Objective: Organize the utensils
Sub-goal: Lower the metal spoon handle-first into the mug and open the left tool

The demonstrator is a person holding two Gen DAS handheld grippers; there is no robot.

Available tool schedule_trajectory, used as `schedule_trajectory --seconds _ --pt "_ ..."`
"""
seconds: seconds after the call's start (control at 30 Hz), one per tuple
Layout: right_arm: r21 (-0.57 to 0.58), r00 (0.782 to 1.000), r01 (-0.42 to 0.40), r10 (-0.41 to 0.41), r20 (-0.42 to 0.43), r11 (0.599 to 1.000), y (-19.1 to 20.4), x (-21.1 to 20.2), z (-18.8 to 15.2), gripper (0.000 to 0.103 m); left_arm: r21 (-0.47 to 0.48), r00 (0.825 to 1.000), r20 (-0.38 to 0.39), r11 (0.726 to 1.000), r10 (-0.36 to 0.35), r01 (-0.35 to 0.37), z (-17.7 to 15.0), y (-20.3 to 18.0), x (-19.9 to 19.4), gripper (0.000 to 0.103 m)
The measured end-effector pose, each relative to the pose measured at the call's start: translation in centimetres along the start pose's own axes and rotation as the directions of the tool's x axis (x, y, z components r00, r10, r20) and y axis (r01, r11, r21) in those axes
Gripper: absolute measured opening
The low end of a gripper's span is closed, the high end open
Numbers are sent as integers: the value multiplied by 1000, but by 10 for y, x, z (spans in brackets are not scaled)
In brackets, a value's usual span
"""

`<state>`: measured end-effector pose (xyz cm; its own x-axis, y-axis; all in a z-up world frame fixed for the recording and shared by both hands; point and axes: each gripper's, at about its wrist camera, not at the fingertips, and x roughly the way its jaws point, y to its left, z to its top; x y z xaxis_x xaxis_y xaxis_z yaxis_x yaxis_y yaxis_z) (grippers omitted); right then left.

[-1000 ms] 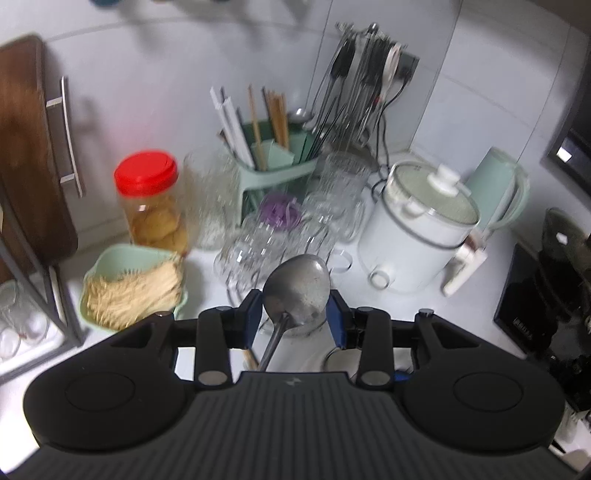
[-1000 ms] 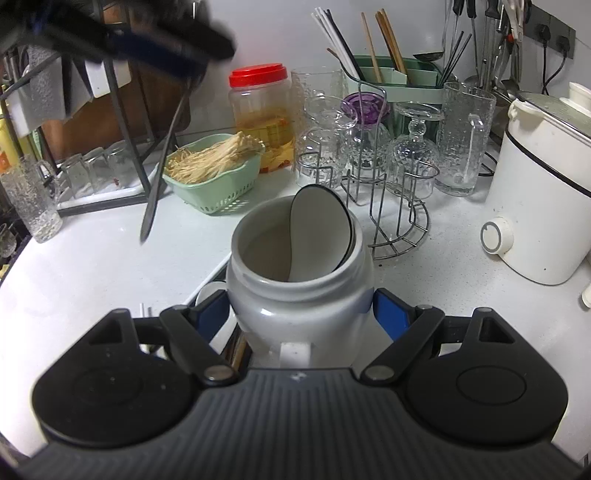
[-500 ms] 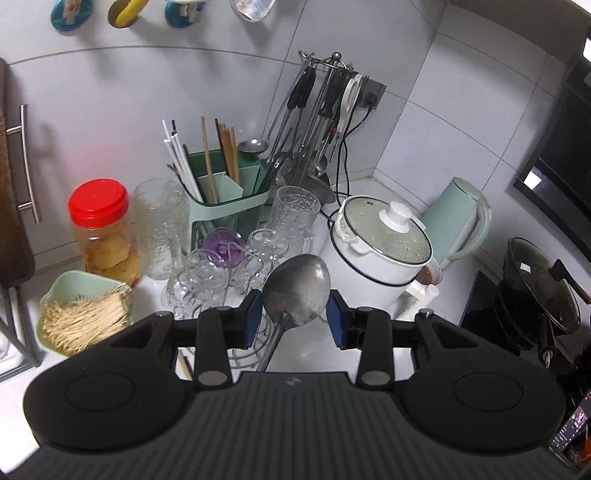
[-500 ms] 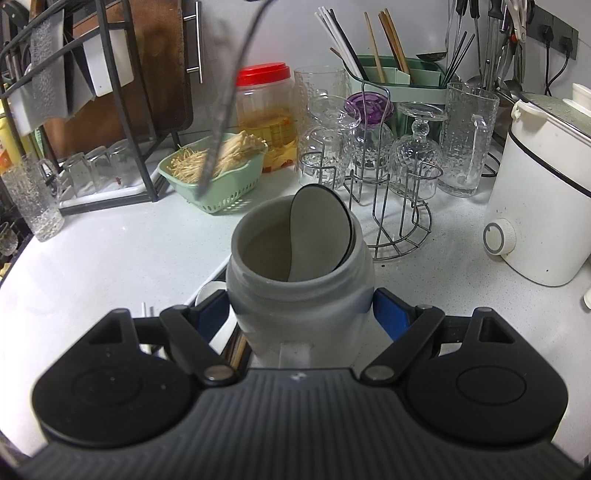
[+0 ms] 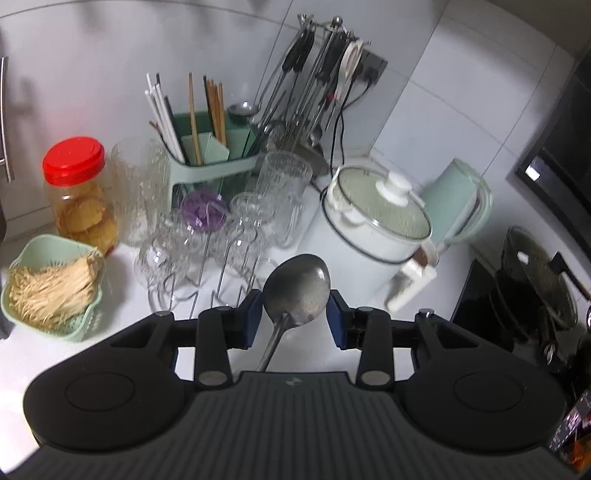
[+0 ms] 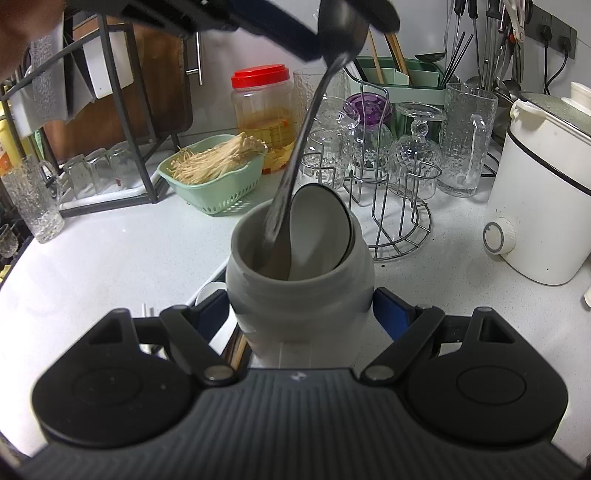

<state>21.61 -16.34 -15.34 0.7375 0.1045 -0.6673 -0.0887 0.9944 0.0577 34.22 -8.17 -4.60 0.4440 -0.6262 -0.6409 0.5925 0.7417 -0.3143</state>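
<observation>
My left gripper (image 5: 295, 315) is shut on the bowl of a metal spoon (image 5: 297, 288), gripped between its blue pads (image 5: 253, 317). In the right wrist view that left gripper (image 6: 332, 33) hangs at the top, and the spoon's handle (image 6: 295, 158) slants down with its tip inside the mouth of a grey-white ceramic jar (image 6: 299, 291). My right gripper (image 6: 299, 314) is shut on the jar's sides. A white ceramic spoon (image 6: 319, 229) stands in the jar.
A green utensil caddy (image 5: 210, 158) with chopsticks and a rack of hanging utensils (image 5: 314, 74) stand at the back wall. In front are a wire rack of glasses (image 6: 388, 177), a red-lidded jar (image 6: 262, 110), a green basket of mushrooms (image 6: 218, 173) and a white cooker (image 6: 543, 206).
The left gripper carried the metal spoon from the upper left to above the jar, and the handle now dips into its mouth. The right gripper and jar have not moved.
</observation>
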Motion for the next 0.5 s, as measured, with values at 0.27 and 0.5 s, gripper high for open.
schedule_trajectory --seconds 0.27,0.5 --pt "-3 1000 -1 1 2 1000 0 0 0 87 35 994 -104 999 41 -38 -8 -5 -7 43" --pt "-7 1000 -1 1 -2 1000 1 0 1 87 96 966 -236 992 101 -80 -13 -6 0 43"
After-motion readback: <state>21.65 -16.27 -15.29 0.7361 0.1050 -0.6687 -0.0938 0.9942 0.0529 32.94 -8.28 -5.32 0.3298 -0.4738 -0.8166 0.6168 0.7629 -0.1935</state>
